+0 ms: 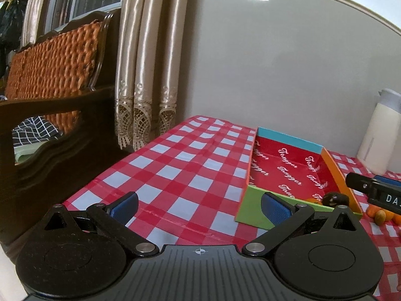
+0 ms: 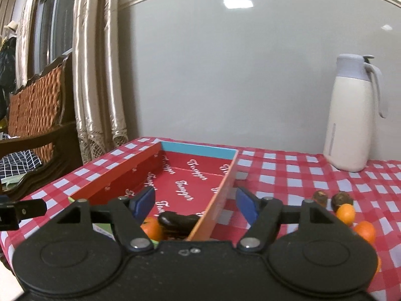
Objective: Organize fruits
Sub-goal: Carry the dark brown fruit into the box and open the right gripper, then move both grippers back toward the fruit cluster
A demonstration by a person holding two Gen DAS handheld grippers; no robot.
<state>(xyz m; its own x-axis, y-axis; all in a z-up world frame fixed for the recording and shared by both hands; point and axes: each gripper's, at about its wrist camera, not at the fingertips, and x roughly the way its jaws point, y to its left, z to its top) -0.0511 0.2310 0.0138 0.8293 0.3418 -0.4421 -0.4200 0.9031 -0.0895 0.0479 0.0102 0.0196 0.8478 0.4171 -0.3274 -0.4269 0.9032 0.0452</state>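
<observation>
A shallow cardboard box [image 1: 337,173] with a red printed inside stands on the checked table; it also shows in the right wrist view [image 2: 223,188]. In its near corner lie a dark fruit [image 2: 176,222] and an orange fruit [image 2: 151,228]; the dark fruit shows in the left wrist view [image 1: 334,199]. My left gripper [image 1: 199,207] is open and empty, left of the box. My right gripper [image 2: 195,202] is open and empty, astride the box's right wall above the dark fruit. Loose orange fruits [image 2: 345,213] and dark fruits [image 2: 342,198] lie right of the box.
A white thermos jug [image 2: 351,115] stands at the back right of the table, also in the left wrist view [image 1: 378,138]. A wooden sofa [image 1: 50,115] with a woven cushion and curtains [image 1: 142,62] are to the left. The wall is behind the table.
</observation>
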